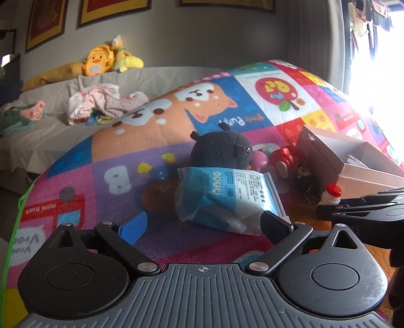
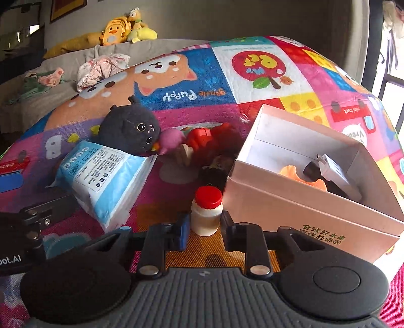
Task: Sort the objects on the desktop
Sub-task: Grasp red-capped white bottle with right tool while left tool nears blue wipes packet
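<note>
The right tongs [image 2: 205,224] are closed around a small white bottle with a red cap [image 2: 206,211], one pad on either side of its body, as it stands upright on the colourful cartoon play mat [image 2: 252,75] that serves as the surface. Just to the bottle's right sits an open pinkish cardboard box [image 2: 310,214] printed with green characters, holding a white plug adapter [image 2: 333,171] and an orange item too hidden to identify. The left tongs [image 1: 199,224] are spread wide and grip nothing; one black finger [image 1: 275,224] rests at the near corner of a blue and white packet of wipes [image 1: 224,199], the blue-padded finger well off to the other side. In the left wrist view the right tongs reach in from the right edge beside the bottle [image 1: 331,195]. Behind the packet [image 2: 106,181] lies a dark grey plush cat [image 2: 131,132], its face against a pink toy [image 2: 171,140], with a red toy [image 2: 204,140] between that and the box. Beyond the mat, a grey sofa [image 1: 50,121] carries crumpled clothes [image 1: 101,103] and yellow plush toys [image 1: 111,58] on its back, under framed pictures [image 1: 45,22] on the wall
</note>
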### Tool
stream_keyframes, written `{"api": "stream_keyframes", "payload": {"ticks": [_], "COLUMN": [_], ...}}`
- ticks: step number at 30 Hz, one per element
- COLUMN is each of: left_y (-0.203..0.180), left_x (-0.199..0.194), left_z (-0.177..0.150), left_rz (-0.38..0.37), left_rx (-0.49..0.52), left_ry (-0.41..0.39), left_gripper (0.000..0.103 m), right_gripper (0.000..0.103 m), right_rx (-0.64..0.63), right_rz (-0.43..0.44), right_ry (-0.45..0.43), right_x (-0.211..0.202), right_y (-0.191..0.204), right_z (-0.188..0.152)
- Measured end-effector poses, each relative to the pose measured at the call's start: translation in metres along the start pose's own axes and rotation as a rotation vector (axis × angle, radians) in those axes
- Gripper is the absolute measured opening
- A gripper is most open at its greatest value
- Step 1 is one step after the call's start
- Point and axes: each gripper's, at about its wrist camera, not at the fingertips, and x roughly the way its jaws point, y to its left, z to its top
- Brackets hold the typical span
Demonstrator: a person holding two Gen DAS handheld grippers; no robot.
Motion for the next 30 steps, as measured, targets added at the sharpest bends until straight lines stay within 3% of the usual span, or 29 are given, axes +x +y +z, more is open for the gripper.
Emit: {"api": "stream_keyframes", "payload": {"ticks": [6,11,14,17,18,21,26,30], "left_y": [0.003,0.004,0.012,0.017,0.017,0.001,-0.042,-0.08], "left_x": [0.005,0.022,0.048,0.067,0.068,0.06,0.032,0.004], "left_z": [0.003,0.026,0.043,0.048,0.047,0.04,0.02,-0.004], "left_rz": [-0.048,-0.04,-0.03,-0.101,-0.129,-0.212,-0.395,-0.441], "left_rx": [-0.007,0.035,-0.014,-0.098,-0.118,-0.087,0.027,0.222], "left_ry": [0.024,-0.003,0.061,0.134,0.149,0.168,0.227,0.236], "left_gripper": [0.1,0.101,0.101,0.101,0.101,0.101,0.101,0.103], "right_gripper": [0.025,0.025,0.025,0.026,0.029,0.054,0.065,0.079], "right_rx": [-0.026,-0.01,0.075,0.169,0.186,0.211,0.256,0.292], "right_rz": [0.013,-0.13,-0.151,-0.119,-0.111,-0.122,-0.116,-0.125], "right_ry": [-0.041,-0.035,-0.013,-0.012,-0.019,-0.062,-0.104,-0.128], "right_x": [-0.05,-0.081,-0.086,-0.09,-0.091,-0.098,-0.105,-0.109], "right_y": [-0.037,-0.09,-0.123,-0.145,-0.149,-0.154,-0.161,-0.166], "right_z": [-0.02,-0.049,-0.062,-0.073,-0.076,-0.085,-0.091,-0.092]}}
